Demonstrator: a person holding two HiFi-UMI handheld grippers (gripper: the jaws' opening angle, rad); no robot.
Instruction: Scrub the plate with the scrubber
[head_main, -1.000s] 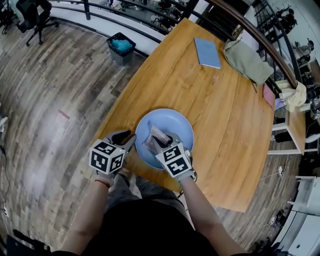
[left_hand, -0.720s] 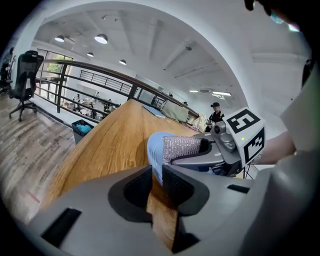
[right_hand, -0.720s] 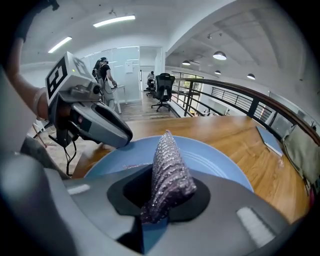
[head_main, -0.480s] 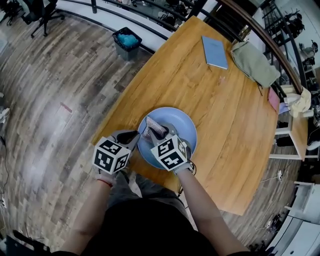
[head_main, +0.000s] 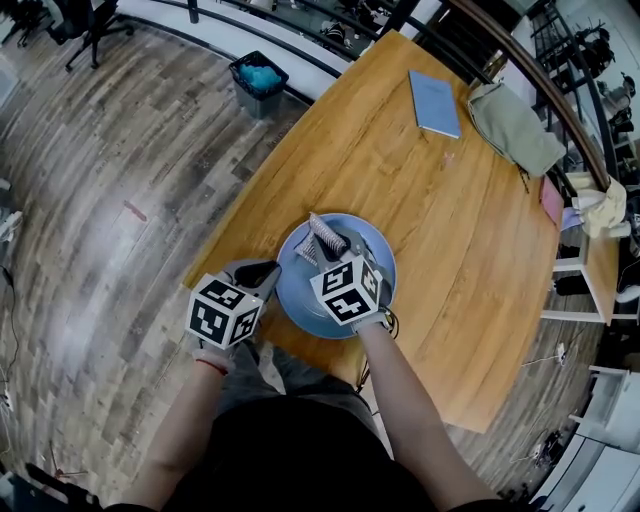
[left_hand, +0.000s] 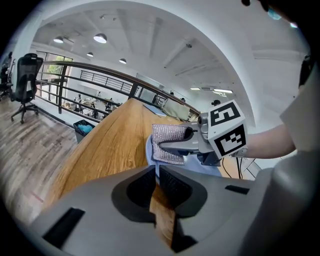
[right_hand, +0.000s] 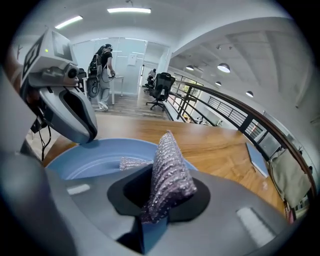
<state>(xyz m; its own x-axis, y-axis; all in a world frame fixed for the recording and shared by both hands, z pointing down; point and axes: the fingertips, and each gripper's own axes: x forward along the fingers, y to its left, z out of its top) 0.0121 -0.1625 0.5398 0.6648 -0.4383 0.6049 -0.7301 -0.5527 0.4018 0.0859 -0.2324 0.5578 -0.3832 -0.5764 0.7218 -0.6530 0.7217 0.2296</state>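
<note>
Plate (head_main: 300, 295), blue and round, lies on the wooden tabletop (head_main: 450, 250), close to the near edge. The left hand-held gripper (head_main: 268, 272) meets the plate at its left rim. Its jaws are nearly together and pinch that rim, with only a thin gap between them. The right hand-held gripper (head_main: 333, 245) is positioned over the plate centre. Its jaws are clamped on the scrubber (head_main: 322, 235), a silvery mesh pad that stands up from the jaws, folded to a peak. One corner of the scrubber reaches toward the plate's inner surface; contact cannot be confirmed. Beyond the plate, at the far end of the tabletop, lie a blue notebook (head_main: 435, 103) and a grey-green bag (head_main: 515, 125). A bin (head_main: 258, 77) stands on the floor, far left of the plate.
</note>
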